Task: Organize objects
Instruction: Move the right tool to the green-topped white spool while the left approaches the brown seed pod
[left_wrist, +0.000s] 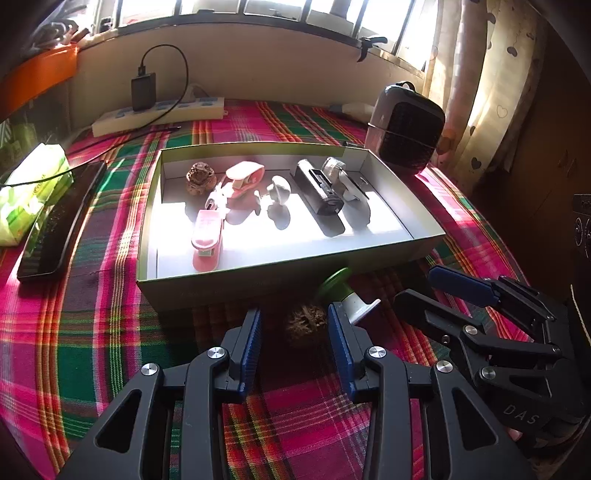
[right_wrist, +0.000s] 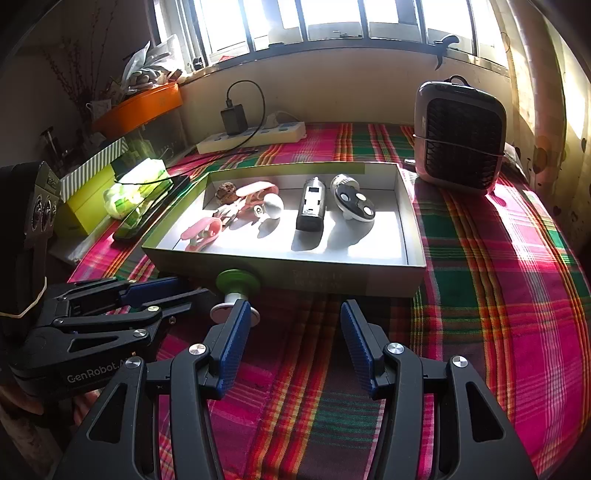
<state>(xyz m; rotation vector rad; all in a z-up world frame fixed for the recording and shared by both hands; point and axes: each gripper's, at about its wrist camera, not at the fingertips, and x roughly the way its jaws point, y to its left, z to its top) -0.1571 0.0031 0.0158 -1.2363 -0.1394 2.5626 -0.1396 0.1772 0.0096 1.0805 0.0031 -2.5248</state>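
A shallow cardboard box (left_wrist: 221, 291) (right_wrist: 332, 280) lies on the plaid cloth. It holds a walnut (left_wrist: 201, 177), pink clips (left_wrist: 207, 240), a black device (left_wrist: 319, 188) and a round shaver head (right_wrist: 352, 201). In front of the box a second walnut (left_wrist: 306, 325) rests on the cloth between the fingers of my left gripper (left_wrist: 295, 314), which is open, with a gap on the walnut's left side. A green-capped white piece (left_wrist: 338, 286) (right_wrist: 236, 286) lies beside it, touching the box wall. My right gripper (right_wrist: 295, 310) is open and holds nothing, its left finger close to the white piece.
A dark heater (right_wrist: 458, 136) stands behind the box's right corner. A power strip with charger (left_wrist: 159, 114) lies at the back. Left of the box are a black slab (left_wrist: 59, 221) and a green tissue pack (left_wrist: 29, 192). Each gripper shows in the other's view.
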